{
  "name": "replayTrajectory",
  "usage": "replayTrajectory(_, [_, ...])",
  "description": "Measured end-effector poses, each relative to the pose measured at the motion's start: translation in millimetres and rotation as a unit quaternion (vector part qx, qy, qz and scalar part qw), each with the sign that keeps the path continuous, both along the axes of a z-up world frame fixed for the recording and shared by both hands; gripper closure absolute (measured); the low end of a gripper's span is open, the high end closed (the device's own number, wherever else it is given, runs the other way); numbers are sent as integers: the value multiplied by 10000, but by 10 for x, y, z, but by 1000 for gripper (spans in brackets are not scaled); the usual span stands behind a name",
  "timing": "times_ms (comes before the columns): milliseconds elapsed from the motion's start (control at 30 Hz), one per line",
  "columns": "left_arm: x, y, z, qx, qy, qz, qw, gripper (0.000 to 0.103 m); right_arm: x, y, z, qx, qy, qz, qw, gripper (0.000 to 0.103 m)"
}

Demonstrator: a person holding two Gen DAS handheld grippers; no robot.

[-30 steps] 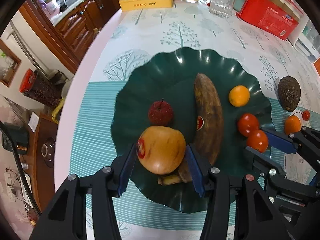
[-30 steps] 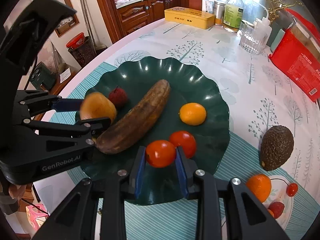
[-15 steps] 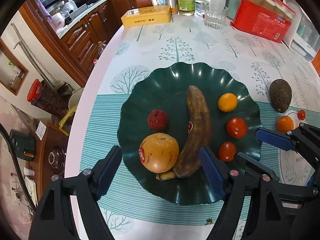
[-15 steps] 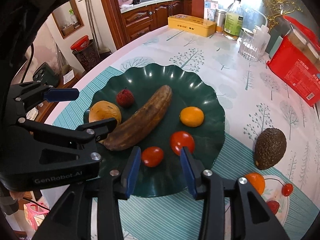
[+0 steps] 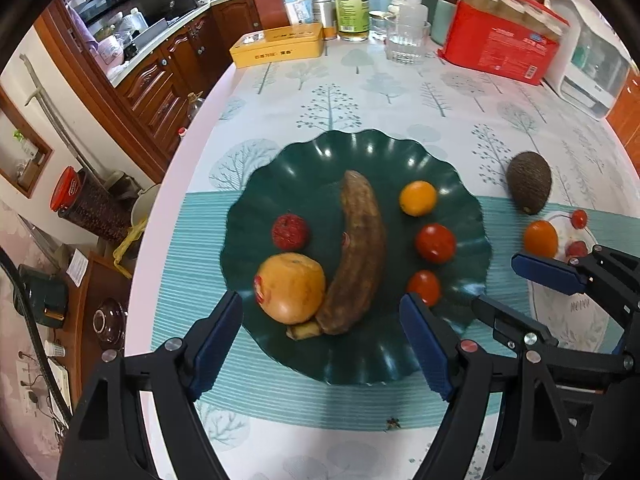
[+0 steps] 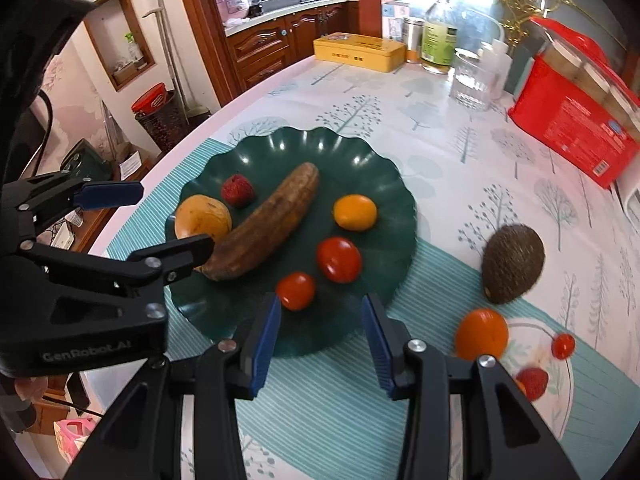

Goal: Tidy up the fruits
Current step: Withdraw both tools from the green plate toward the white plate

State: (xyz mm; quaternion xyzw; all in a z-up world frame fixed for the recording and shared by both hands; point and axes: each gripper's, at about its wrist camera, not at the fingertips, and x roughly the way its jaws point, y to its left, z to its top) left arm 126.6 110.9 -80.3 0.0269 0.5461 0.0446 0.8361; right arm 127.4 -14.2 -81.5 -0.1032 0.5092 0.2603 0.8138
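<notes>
Now, green plate [image 5: 460, 184] holding two tomatoes [image 5: 435, 242], one banana [image 5: 356, 256] (browned), both grippers' fingers [image 6: 262, 340] apart, empty.

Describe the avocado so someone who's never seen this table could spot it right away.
Find the dark green wavy plate in the middle of the tree-print table. Off its right side, on the cloth, lies the avocado. It is the only dark, rough, egg-shaped fruit; the others beside it are small, smooth and orange or red.
</notes>
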Motion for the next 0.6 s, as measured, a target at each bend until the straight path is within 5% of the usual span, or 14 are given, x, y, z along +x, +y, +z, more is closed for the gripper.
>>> replayTrajectory(600, [-292,-965,-5,-394,74,-933,9948,22,-536,-1160,66,-110,7,-1147,9933,60])
